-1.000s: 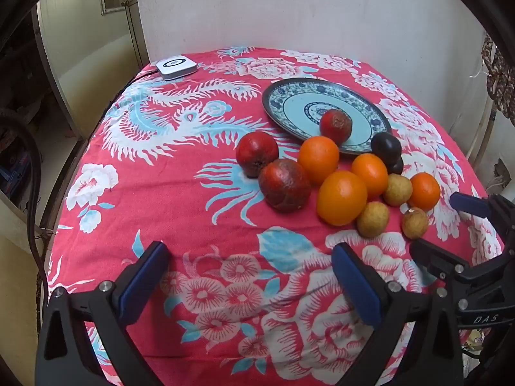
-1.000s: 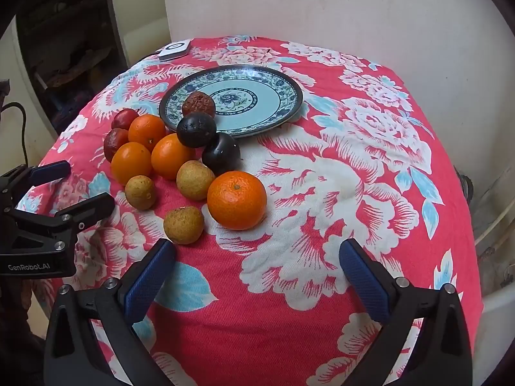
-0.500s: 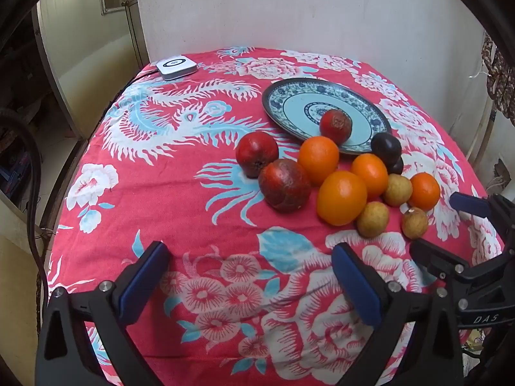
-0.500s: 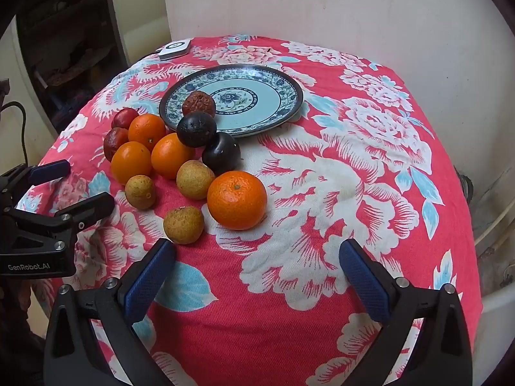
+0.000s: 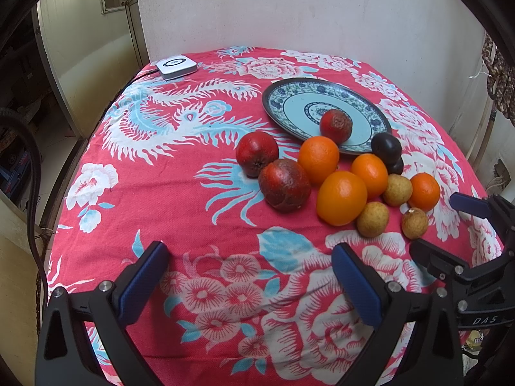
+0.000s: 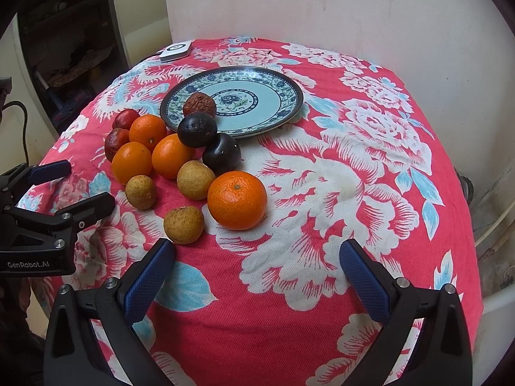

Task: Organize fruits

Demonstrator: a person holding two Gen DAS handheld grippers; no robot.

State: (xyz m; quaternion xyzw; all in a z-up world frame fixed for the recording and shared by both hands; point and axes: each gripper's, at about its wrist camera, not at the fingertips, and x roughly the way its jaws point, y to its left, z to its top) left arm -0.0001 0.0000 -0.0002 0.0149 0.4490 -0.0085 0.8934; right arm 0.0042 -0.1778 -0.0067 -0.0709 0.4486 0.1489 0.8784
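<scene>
- Two hand-held grippers hover low over the near edge of the surface (image 6: 370, 167), which is draped in a red floral cloth; the left hand-held gripper (image 5: 249, 276) and the right hand-held gripper (image 6: 257, 267) both have their blue-padded fingers spread wide, released, grasping nothing.
- One wrinkled red fruit (image 6: 199, 104) lies on the blue-patterned plate (image 6: 273, 96), toward its 9 o'clock rim in the right wrist view.
- Just off the plate's rim at 7 o'clock sit two dark fruits (image 6: 197, 129), touching each other.
- Three oranges (image 6: 172, 156) crowd together at 8 o'clock from the plate, with two red fruits (image 5: 257, 152) beyond them on the far left side.
- A fourth orange (image 6: 237, 199) sits alone nearest the right hand-held gripper, at about 11 o'clock from it.
- Three small tan fruits (image 6: 195, 179) lie between the oranges and the grippers; they may be longans, though the fisheye view leaves that unsure.
- A small white device (image 5: 176, 65) rests at the surface's far left corner, well apart from the fruit.
</scene>
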